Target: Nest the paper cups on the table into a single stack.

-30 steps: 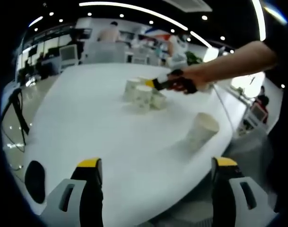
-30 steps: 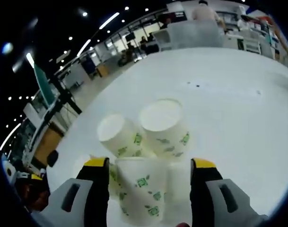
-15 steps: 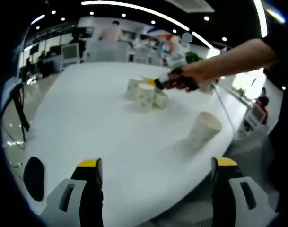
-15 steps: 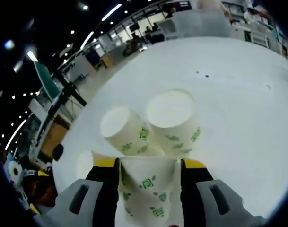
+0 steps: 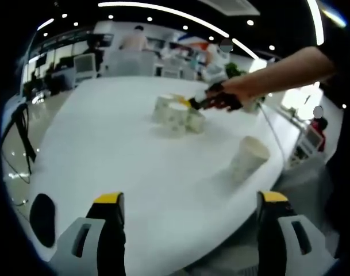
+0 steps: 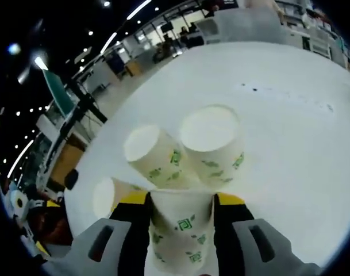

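Several white paper cups with green print stand in a cluster (image 5: pixel 173 113) at the middle of the white table (image 5: pixel 106 149). A person's hand holds my right gripper (image 5: pixel 196 103) at that cluster. In the right gripper view my right gripper (image 6: pixel 181 200) is shut on the nearest cup (image 6: pixel 180 227), its jaws pressed to both sides. Two more cups (image 6: pixel 154 158) (image 6: pixel 212 144) stand just beyond it, touching each other, and another cup (image 6: pixel 108 195) sits to the left. A lone cup (image 5: pixel 247 156) stands apart near the table's right edge. My left gripper (image 5: pixel 191 198) stands open over the near table edge, holding nothing.
The table's rounded front edge (image 5: pixel 180 253) lies just past my left jaws. A black stand (image 5: pixel 19 135) rises beside the table on the left. Desks and people fill the office behind. A forearm (image 5: pixel 289 69) reaches in from the right.
My right jaws have closed in from wide apart onto the nearest cup. The left gripper has held still and open.
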Demonstrator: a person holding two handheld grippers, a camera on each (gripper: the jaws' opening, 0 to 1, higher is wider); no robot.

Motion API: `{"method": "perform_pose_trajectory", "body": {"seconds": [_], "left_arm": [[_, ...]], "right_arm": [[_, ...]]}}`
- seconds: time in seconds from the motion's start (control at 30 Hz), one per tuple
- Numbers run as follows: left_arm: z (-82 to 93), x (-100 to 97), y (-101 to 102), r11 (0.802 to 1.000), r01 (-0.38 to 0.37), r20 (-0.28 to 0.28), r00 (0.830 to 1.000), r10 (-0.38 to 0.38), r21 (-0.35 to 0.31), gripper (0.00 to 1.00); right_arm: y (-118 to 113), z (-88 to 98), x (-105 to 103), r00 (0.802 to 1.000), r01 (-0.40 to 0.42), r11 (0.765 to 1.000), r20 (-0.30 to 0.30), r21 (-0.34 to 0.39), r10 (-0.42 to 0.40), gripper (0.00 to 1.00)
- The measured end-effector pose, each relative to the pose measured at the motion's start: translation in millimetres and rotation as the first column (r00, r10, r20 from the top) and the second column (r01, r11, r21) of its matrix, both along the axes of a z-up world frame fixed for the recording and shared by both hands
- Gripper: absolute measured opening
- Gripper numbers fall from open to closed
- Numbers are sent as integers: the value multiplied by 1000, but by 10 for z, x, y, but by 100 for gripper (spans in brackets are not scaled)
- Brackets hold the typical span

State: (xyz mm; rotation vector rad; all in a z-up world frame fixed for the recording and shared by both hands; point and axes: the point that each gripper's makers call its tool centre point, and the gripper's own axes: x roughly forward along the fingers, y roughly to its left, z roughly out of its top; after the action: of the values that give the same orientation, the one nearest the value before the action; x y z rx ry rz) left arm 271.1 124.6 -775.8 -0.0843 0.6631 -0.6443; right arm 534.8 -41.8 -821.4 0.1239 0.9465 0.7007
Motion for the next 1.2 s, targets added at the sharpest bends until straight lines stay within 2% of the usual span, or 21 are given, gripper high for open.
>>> {"method": "perform_pose_trajectory", "body": {"seconds": [0.47, 0.67, 0.7, 0.77, 0.83, 0.87, 0.9, 0.97, 1.0, 1.2], "left_arm": [[61, -13, -48, 1000, 13, 18, 1000, -13, 0, 94], [89, -21, -53, 1000, 16, 25, 1000, -16, -2, 94], [98, -23, -57, 1000, 19, 30, 999, -19, -1, 94], [110, -29, -61, 1000, 20, 32, 999, -20, -2, 94], [119, -40, -70, 1000, 23, 34, 999, -23, -3, 94], [123, -48, -80, 1000, 28, 34, 999, -28, -3, 94], [125, -52, -86, 999, 33, 35, 999, -32, -2, 94], [131, -54, -99, 999, 39, 37, 999, -39, -1, 94], [140, -51, -107, 999, 40, 39, 998, -40, -1, 94], [183, -17, -169, 998, 58, 53, 997, -58, -3, 94]], "right_arm": [[-163, 147, -25, 999, 8, 1000, 43, 7, -8, 37], [-209, 278, -62, 996, 16, 998, 87, 56, -21, 37], [-191, 336, -72, 993, 5, 997, 114, 74, -14, 37], [-218, 375, -103, 993, 11, 997, 114, 80, -20, 37], [-192, 485, -107, 987, -2, 991, 160, 130, -19, 37], [-232, 505, -143, 988, -1, 993, 155, 122, -18, 37], [-225, 559, -136, 983, -11, 990, 185, 137, -14, 37], [-256, 628, -173, 979, -18, 989, 202, 146, -12, 37], [-249, 719, -158, 969, -27, 985, 247, 171, -17, 37], [-278, 997, -268, 946, -47, 968, 324, 246, -36, 37]]}}
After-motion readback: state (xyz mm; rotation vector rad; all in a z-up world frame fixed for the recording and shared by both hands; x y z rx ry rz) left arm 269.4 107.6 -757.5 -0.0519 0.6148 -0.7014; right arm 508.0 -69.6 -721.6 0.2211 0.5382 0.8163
